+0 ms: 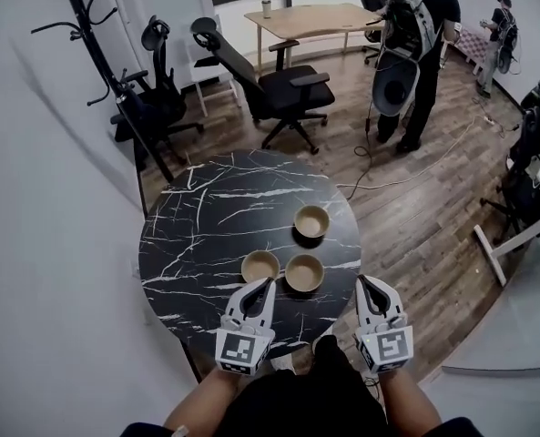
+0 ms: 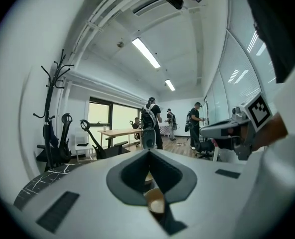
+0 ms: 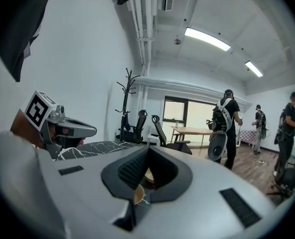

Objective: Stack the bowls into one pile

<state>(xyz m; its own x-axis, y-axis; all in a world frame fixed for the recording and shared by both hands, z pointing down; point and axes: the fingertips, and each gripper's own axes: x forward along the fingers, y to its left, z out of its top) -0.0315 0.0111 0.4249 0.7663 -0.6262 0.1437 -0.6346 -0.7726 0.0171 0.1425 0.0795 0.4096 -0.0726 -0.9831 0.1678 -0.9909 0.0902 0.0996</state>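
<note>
Three tan bowls stand apart on the round black marble table [image 1: 197, 235]: one far right [image 1: 311, 220], one near left [image 1: 259, 266], one near middle [image 1: 304, 273]. My left gripper [image 1: 269, 282] is shut and empty, its tip just short of the gap between the two near bowls. My right gripper [image 1: 361, 280] is shut and empty at the table's near right edge, to the right of the near middle bowl. In the left gripper view a bowl [image 2: 156, 201] shows through the gap behind the closed jaw tips [image 2: 148, 152]. The right gripper view shows a bowl [image 3: 139, 195] the same way.
Beyond the table stand black office chairs [image 1: 283, 94], a coat rack [image 1: 96, 53] by the white wall at the left, and a wooden desk [image 1: 310, 21]. People stand at the back right [image 1: 415, 44]. A cable [image 1: 406, 176] lies on the wood floor.
</note>
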